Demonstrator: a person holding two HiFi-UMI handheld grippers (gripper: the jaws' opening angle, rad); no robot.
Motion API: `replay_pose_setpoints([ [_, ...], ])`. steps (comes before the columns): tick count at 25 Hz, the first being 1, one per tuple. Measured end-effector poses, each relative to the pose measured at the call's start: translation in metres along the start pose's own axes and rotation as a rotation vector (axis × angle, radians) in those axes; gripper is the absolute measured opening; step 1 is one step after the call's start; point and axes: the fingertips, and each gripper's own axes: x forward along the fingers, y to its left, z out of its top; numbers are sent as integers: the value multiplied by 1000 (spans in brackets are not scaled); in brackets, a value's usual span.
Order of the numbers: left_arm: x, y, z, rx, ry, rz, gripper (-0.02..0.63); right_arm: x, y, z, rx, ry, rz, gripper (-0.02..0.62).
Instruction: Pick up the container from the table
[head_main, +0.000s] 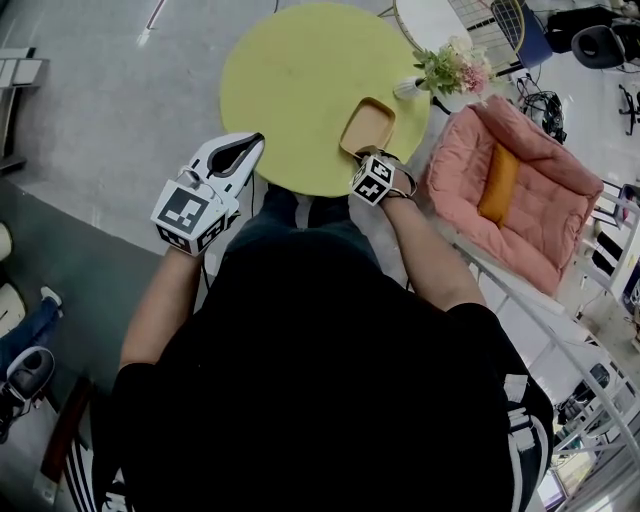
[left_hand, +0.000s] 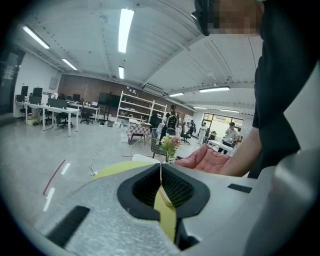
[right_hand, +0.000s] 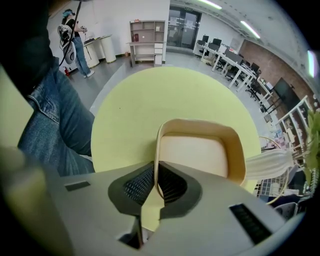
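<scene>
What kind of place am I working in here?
Probably an open-plan office or lab: rows of desks with monitors and white shelving fill a large hall, beside a round yellow table and pink cushioned seat.

The desk (head_main: 290, 90) surface lies open across its centre, left edge and far edge. At the near-right edge, the container (head_main: 367, 127) and the right hand-held gripper (head_main: 366, 152) clamped on its wall block the approach. A vase of flowers (head_main: 440, 75) stands at the far-right edge. A pink cushioned chair (head_main: 520, 190) flanks the right side.
</scene>
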Motion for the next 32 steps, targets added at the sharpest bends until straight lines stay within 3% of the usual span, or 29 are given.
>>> replay_pose_setpoints([
  [20,-12,3,37,73,-53,-20,18,-33,-3,14,17,-1,-49,21],
  [32,-15,-8,59,104,-103,-39,18,-80,-21,32,44,-40,-124,21],
])
